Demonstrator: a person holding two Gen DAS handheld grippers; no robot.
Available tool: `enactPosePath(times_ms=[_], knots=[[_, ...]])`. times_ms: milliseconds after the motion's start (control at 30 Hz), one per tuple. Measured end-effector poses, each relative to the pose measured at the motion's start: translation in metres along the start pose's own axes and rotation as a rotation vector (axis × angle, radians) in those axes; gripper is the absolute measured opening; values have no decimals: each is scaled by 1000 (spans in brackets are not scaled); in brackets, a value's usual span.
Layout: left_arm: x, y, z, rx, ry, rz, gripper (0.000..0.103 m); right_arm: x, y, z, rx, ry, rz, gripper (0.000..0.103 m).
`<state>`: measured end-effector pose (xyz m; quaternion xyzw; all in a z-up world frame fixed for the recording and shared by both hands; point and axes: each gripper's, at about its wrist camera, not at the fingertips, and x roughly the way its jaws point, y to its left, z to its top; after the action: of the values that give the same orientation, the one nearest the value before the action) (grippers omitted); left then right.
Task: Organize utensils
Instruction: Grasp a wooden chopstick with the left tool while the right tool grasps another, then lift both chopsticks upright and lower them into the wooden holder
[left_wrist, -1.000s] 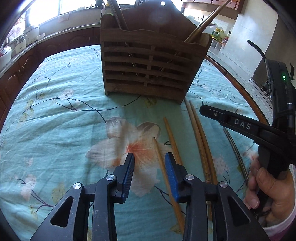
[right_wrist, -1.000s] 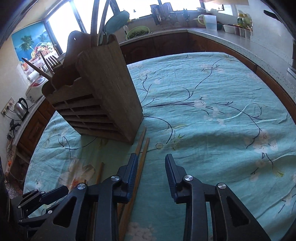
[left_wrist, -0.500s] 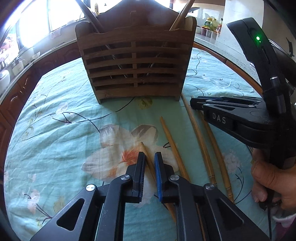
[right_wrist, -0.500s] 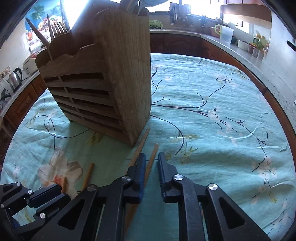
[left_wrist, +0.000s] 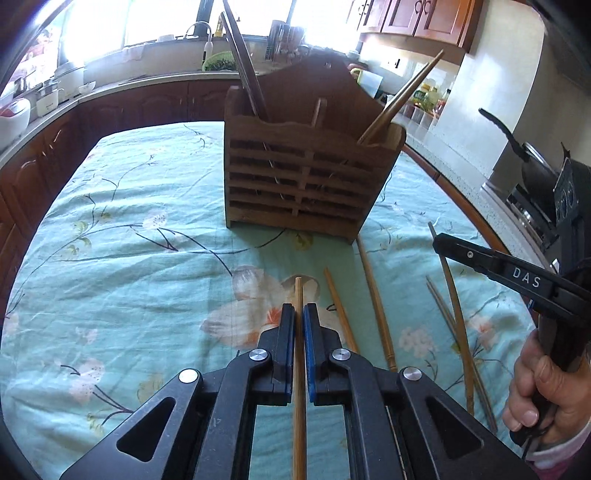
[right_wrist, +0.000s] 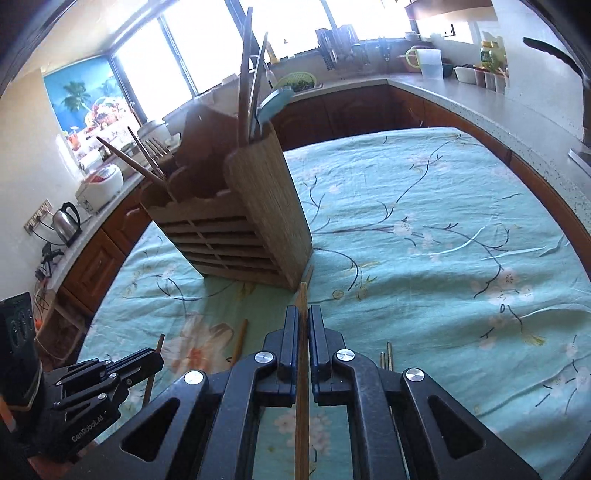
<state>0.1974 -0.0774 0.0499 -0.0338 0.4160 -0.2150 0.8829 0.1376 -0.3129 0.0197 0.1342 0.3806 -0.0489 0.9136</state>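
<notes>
Two grippers each clamp one wooden chopstick. The left gripper (left_wrist: 299, 317) has pinched its chopstick (left_wrist: 299, 291) between nearly closed jaws, tip clear of the floral tablecloth (left_wrist: 122, 258). The right gripper (right_wrist: 303, 321) likewise grips a chopstick (right_wrist: 303, 295), pointing toward the wooden utensil holder (right_wrist: 236, 229). More chopsticks (left_wrist: 376, 306) lie on the cloth just before the holder; one thin pair (right_wrist: 386, 356) looks metallic, though I cannot be sure.

The holder (left_wrist: 310, 181) stands on the tablecloth (left_wrist: 129, 266), with utensils (left_wrist: 243, 62) upright in its compartments. Loose chopsticks (left_wrist: 375, 302) lie on the cloth before its right corner. A counter (right_wrist: 461, 96) runs behind the table.
</notes>
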Motion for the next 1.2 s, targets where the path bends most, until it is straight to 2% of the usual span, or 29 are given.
enactPosePath(times_ms=[500, 733, 1200], knots=[[-127, 12, 11, -23, -237, -78, 3, -111, 26, 39, -9, -265, 75, 5], [-142, 18, 13, -21, -285, -72, 3, -134, 35, 53, -30, -340, 75, 5], [-144, 33, 31, -60, -351, -65, 3, -132, 39, 59, -30, -360, 83, 5]])
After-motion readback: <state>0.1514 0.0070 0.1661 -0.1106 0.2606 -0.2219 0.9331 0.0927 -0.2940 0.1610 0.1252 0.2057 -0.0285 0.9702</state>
